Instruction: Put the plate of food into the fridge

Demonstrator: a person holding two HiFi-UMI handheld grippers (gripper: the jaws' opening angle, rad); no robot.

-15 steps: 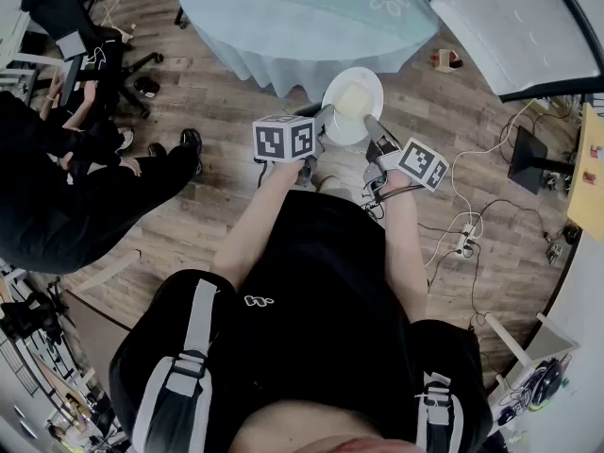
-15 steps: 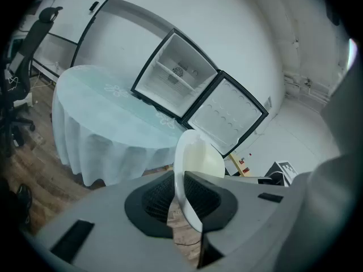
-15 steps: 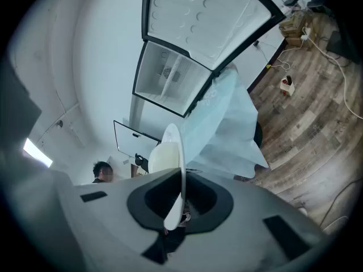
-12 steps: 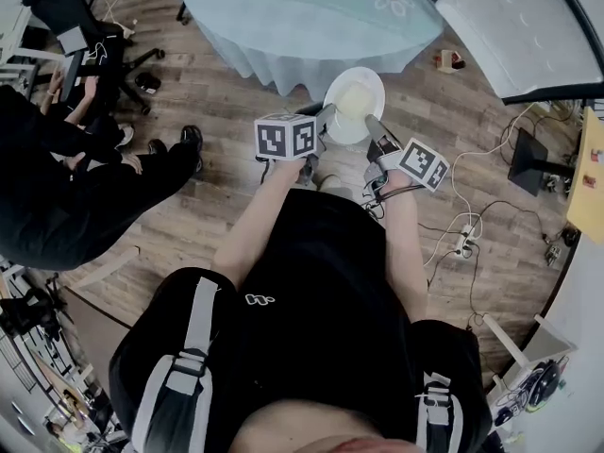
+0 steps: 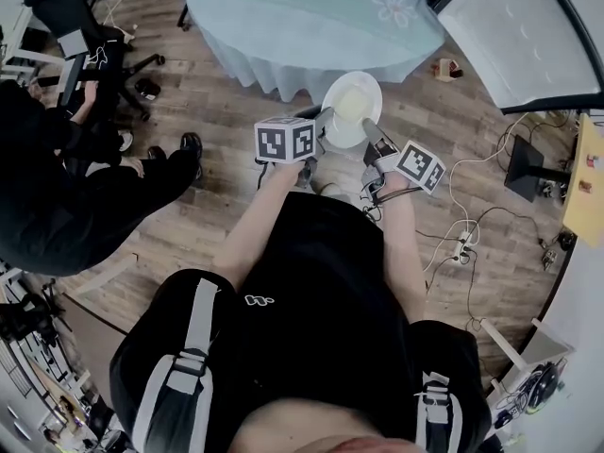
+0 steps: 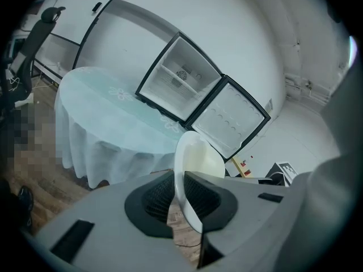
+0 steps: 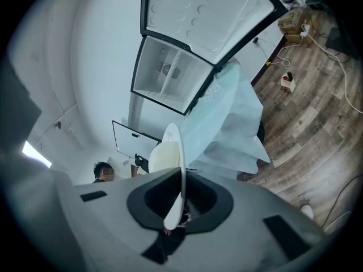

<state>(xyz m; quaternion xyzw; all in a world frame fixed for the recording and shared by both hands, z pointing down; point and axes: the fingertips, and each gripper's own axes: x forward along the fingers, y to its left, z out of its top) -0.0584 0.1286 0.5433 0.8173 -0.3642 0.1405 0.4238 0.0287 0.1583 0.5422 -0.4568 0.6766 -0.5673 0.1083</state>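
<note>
Plate of food (image 5: 351, 109): white, with a pale mound on it, held in the air over the wooden floor (image 5: 217, 111), just off the near edge of the round bench (image 5: 302, 17) with its light cloth.

Left gripper (image 5: 326, 119): its fingers (image 6: 153, 200) are closed on the plate's left rim; in the left gripper view the rim runs edge-on between the two black pads.

Right gripper (image 5: 373, 128): its fingers (image 7: 205, 200) are nearly together and clamp the right rim the same way, with the thin white edge pinched between the pads. So I carry the plate from both sides, one gripper on each.

Fridge (image 6: 180, 78): it stands beyond the bench with its door (image 6: 229, 118) swung wide. The inside is white with a shelf across it. The plate is well apart from it, with the bench between.

Also noted: a person in dark clothes (image 5: 57, 187) sits to my left, beside an office chair (image 5: 66, 17). Cables (image 5: 472, 225) lie on the floor to my right.
</note>
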